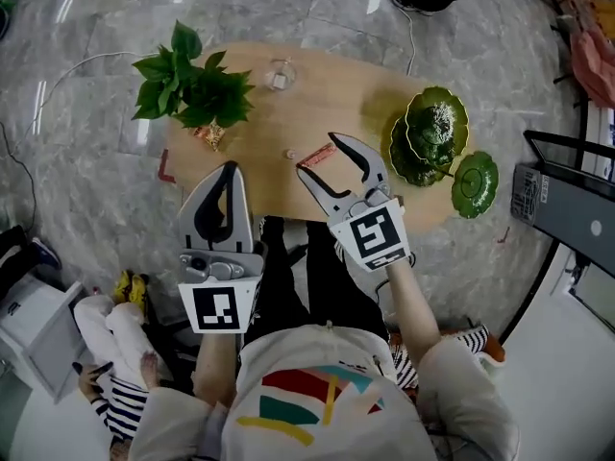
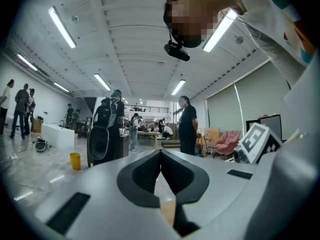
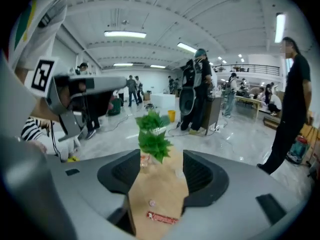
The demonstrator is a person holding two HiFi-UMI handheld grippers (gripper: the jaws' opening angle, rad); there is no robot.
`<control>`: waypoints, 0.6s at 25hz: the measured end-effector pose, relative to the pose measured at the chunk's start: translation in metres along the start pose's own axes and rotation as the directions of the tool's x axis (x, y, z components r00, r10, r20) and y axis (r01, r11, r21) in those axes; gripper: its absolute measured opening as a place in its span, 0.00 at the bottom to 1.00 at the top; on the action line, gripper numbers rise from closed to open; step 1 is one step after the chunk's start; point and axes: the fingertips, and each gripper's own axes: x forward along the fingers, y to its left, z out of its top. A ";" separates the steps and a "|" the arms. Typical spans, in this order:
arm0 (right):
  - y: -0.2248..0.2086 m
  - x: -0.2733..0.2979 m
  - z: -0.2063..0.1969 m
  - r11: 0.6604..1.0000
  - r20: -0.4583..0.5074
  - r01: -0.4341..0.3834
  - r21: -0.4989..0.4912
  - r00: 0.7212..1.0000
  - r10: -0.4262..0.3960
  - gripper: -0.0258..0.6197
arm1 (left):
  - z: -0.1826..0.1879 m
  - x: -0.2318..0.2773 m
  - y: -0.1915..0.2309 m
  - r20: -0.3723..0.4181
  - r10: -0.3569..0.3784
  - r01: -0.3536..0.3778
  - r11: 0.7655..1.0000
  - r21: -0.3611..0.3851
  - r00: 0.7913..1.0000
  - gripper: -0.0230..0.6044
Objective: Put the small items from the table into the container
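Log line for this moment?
left gripper: jaws shut, empty | right gripper: jaws open, aimed at red packet | small round item on table

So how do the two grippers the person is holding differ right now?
The left gripper has its jaws closed together; the right gripper has them spread wide. The left gripper points level across the room, while the right gripper tilts down at the table, with the red wrapper lying on it below the gap between the jaws. Both grippers hold nothing.
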 end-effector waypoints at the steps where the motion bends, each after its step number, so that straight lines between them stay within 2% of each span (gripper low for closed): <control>1: 0.006 0.022 -0.026 0.999 -0.043 -0.027 -0.021 0.999 0.026 0.46 | -0.019 -0.001 0.004 -0.016 0.003 -0.003 1.000 -0.002 1.000 0.05; 4: 0.023 0.086 -0.113 0.993 -0.202 -0.105 -0.058 0.975 0.091 0.46 | -0.070 -0.001 0.022 -0.058 0.034 -0.034 0.999 -0.002 0.998 0.05; 8: 0.036 0.142 -0.217 0.984 -0.394 -0.168 -0.062 0.910 0.130 0.46 | -0.109 -0.003 0.043 -0.076 0.096 -0.098 0.995 -0.023 0.992 0.05; 11: 0.041 0.163 -0.256 0.981 -0.464 -0.189 -0.052 0.874 0.144 0.46 | -0.125 -0.008 0.049 -0.093 0.116 -0.119 0.992 -0.027 0.989 0.05; 15: 0.048 0.177 -0.277 0.975 -0.515 -0.219 -0.044 0.841 0.166 0.46 | -0.133 -0.014 0.049 -0.110 0.127 -0.131 0.991 -0.036 0.986 0.05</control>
